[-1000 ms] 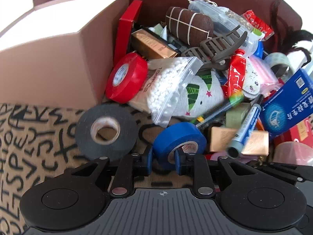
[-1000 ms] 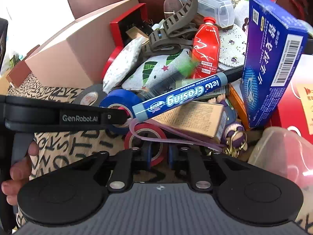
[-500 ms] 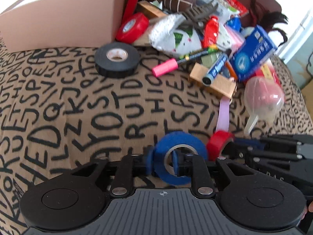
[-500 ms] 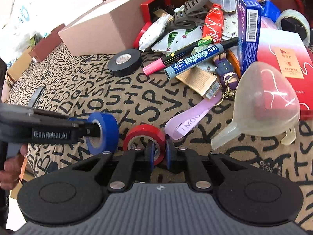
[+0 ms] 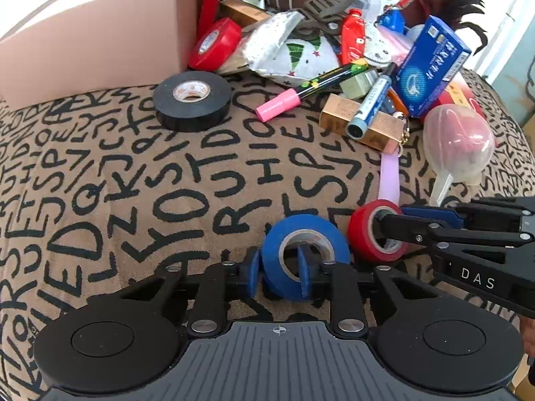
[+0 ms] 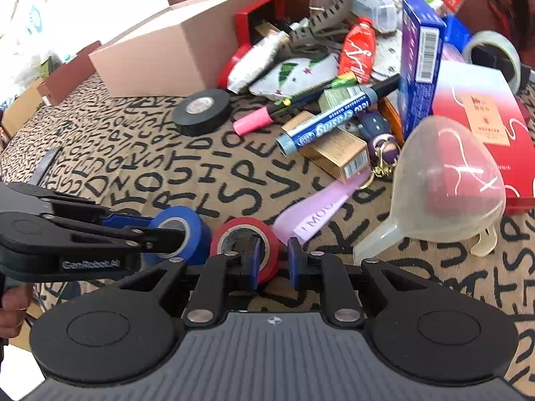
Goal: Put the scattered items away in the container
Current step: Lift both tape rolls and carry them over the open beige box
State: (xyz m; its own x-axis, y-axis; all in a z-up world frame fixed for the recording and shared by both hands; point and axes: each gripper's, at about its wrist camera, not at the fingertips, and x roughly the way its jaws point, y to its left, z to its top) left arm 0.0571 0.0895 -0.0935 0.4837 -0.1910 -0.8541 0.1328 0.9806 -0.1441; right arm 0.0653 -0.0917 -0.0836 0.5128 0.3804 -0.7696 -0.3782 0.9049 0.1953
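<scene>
1. Blue tape roll (image 5: 302, 225): stands on edge at the near side of the lettered cloth (image 5: 100, 183), well apart from the cardboard box (image 5: 100, 40).
2. Left gripper (image 5: 278, 262): jaws closing, one finger inside the roll's core and one outside, with the blue wall clamped between the pads.
3. Red tape roll (image 6: 242, 225): stands on edge just beside the blue tape roll, on its right in both views.
4. Right gripper (image 6: 273, 257): jaws easing open slightly, one finger in the core and one outside, with the red wall between them. Grip appears kept; contact at the outer pad cannot be told for certain.
5. Cardboard box: sits at the far left of the cloth. Interior not visible from either camera.
6. Black tape roll (image 5: 192, 110): lies flat on the cloth, near the box's front corner.
7. Loose heap at the far right: pink highlighter (image 5: 277, 103), whiteboard marker (image 6: 331, 120), blue carton (image 5: 431, 67) and translucent funnel (image 6: 451, 180), the funnel lying on its side with its spout toward the grippers.
</scene>
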